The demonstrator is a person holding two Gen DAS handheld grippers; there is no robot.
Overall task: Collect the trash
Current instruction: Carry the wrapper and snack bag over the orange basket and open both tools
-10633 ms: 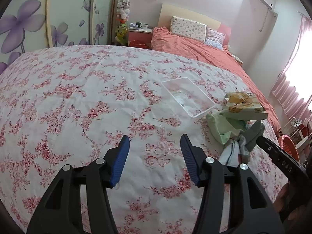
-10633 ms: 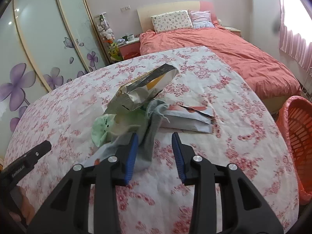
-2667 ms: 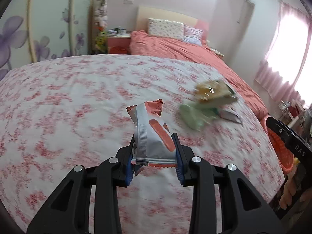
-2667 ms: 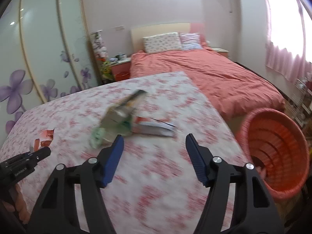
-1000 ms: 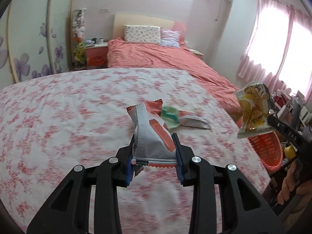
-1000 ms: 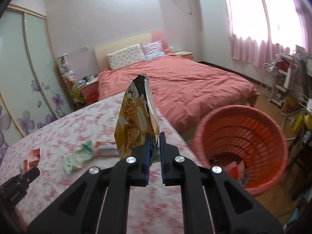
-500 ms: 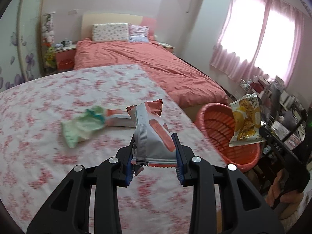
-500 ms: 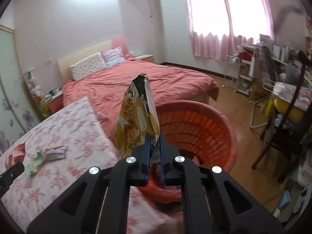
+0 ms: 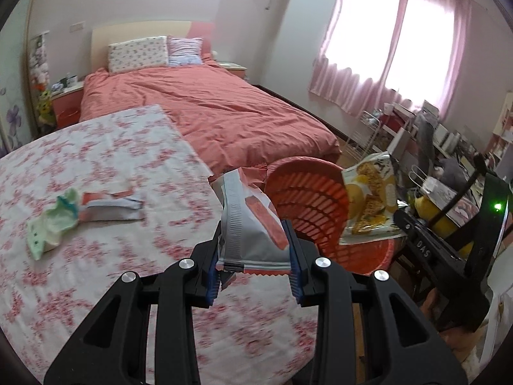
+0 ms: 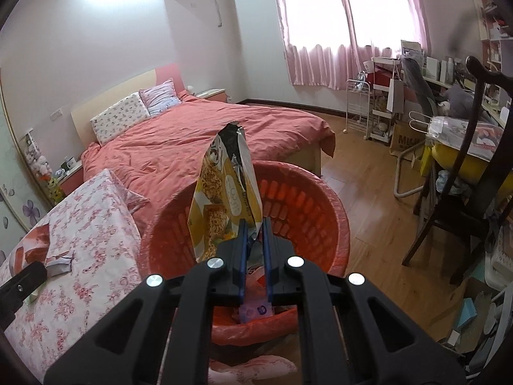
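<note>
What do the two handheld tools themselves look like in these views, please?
Both look alike. The left tool and the right tool each have two matte black plastic arms with triangular cut-outs and round silver bolts. Their fingers carry ribbed blue pads. Seen from the left wrist view, the right tool's side bears white lettering reading "DAS", with a green light glowing behind it. No cables or sleeves show.

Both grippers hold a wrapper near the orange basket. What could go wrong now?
1. The yellow snack bag in the right gripper is pinched at one corner; it may slip early.
2. The red and white wrapper in the left gripper hangs over the floral cloth's edge, short of the orange plastic basket; released now, it may miss.
</note>
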